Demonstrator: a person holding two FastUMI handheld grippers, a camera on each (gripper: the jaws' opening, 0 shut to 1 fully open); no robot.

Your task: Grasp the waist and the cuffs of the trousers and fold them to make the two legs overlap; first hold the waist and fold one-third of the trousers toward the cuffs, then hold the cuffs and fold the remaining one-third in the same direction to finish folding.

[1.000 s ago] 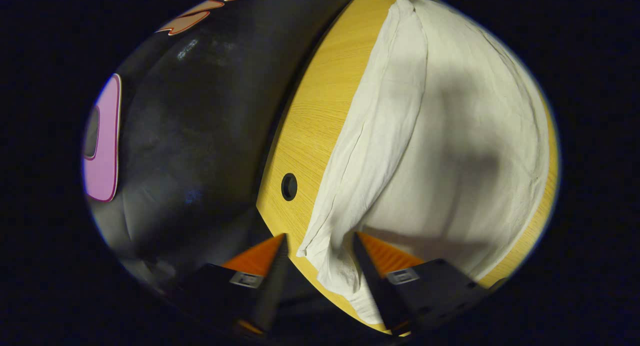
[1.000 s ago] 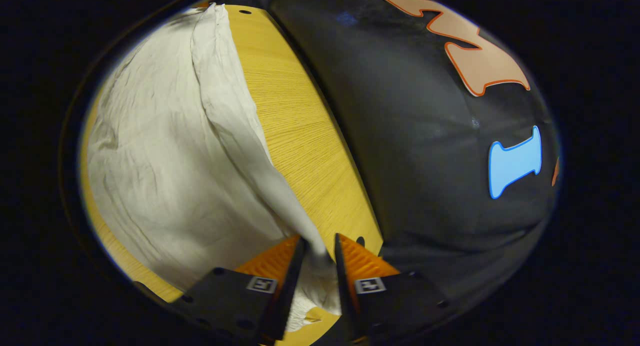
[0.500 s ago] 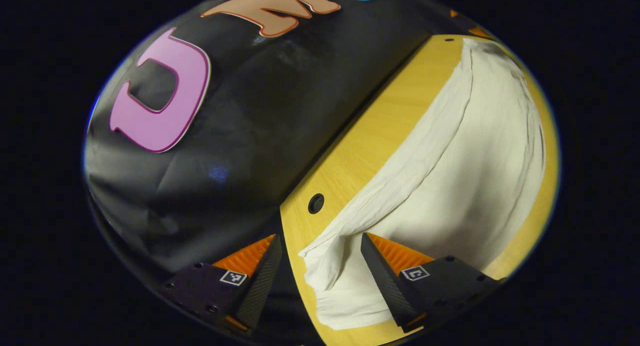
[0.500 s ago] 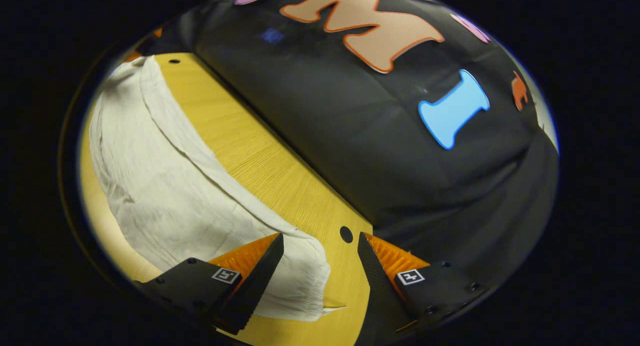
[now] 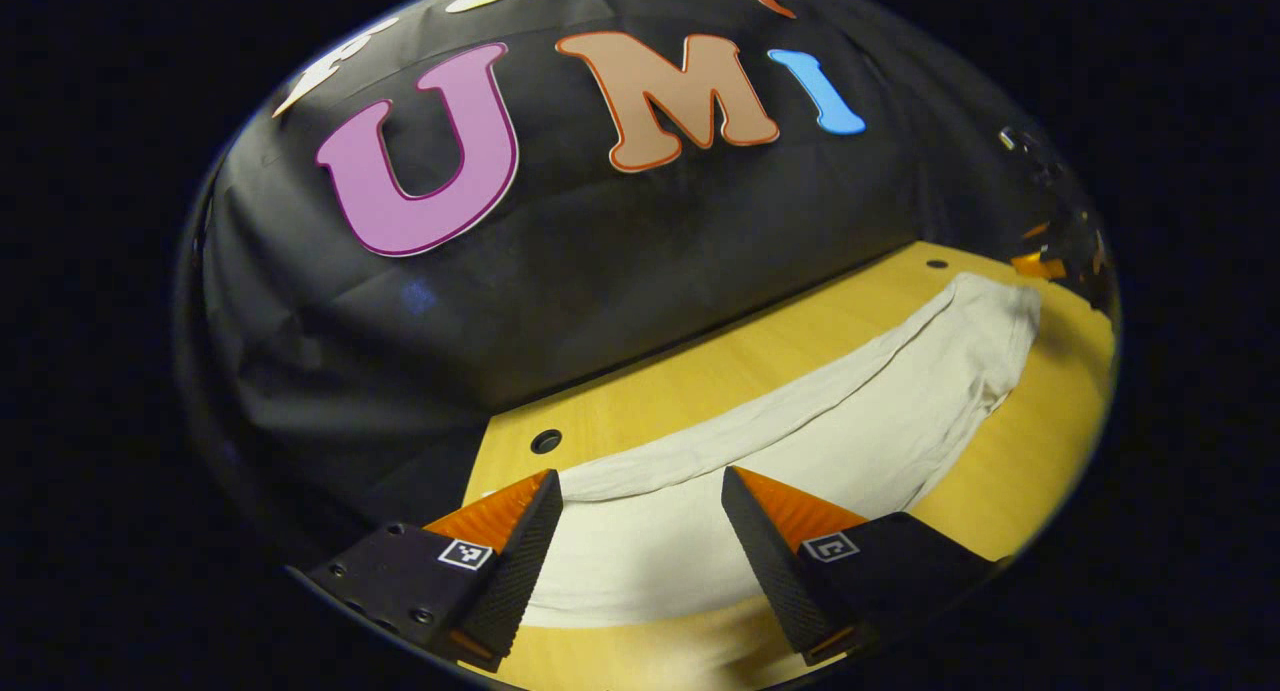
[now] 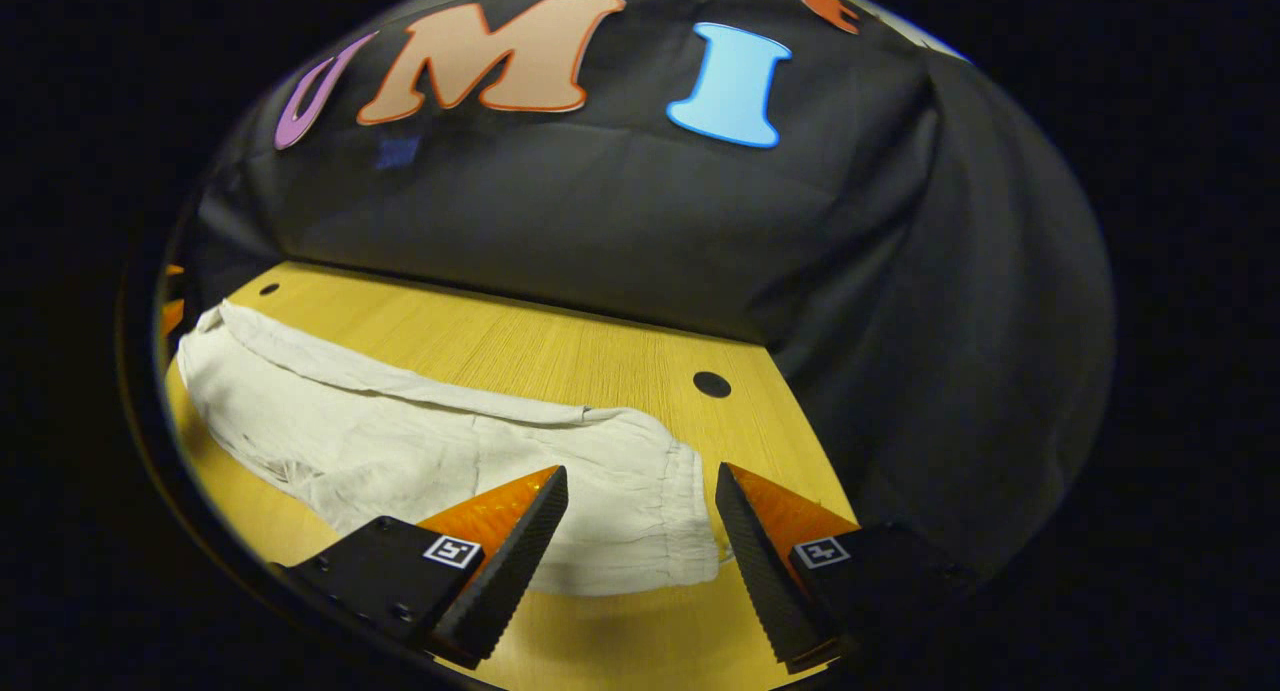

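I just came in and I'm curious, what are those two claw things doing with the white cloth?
A person is folding trousers with a gripper in each hand. The trousers lie flat on the table, legs overlapping. The left gripper and the right gripper both hang open above them, holding nothing.

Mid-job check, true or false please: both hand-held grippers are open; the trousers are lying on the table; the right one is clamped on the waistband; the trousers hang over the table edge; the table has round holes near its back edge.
1. Both the left hand-held gripper and the right hand-held gripper are open: true.
2. The trousers lie on the table: true.
3. The right one is clamped on the waistband: false, its fingers stand apart above it.
4. The trousers hang over the table edge: false, they rest wholly on the tabletop.
5. Round holes sit near the back edge: true.
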